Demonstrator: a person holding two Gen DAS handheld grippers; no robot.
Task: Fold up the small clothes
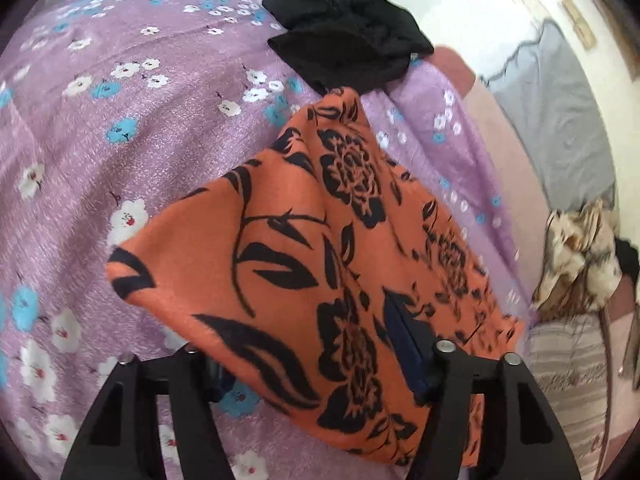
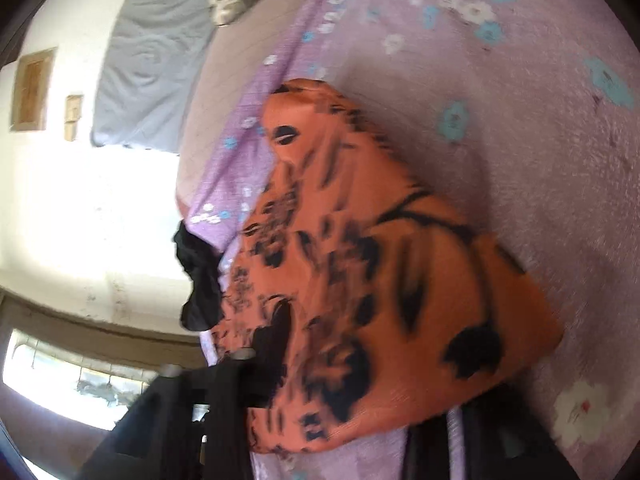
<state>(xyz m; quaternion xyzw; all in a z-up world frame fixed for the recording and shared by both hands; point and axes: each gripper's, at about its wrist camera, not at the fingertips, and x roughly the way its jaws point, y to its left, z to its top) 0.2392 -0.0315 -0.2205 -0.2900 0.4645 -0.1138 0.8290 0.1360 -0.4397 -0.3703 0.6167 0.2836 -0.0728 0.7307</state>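
Orange cloth with a black flower print lies draped across both tools, raised off the purple bedsheet so that its free end hangs and can be laid over itself for a fold.

Nearest in the left wrist view, the left tongs stand wide, one finger on each side of the cloth's near edge. The fabric passes between them, but no pinch is visible; they appear to carry the edge, not clamp it.

In the right wrist view, the right tongs are blurred and mostly hidden under the fabric. The frames do not show whether the pads press the cloth, so the grip cannot be told.

Beyond the cloth's far tip, a crumpled black garment rests on the sheet, touching that tip and probably awaiting its turn. Farther off lies a grey pillow.
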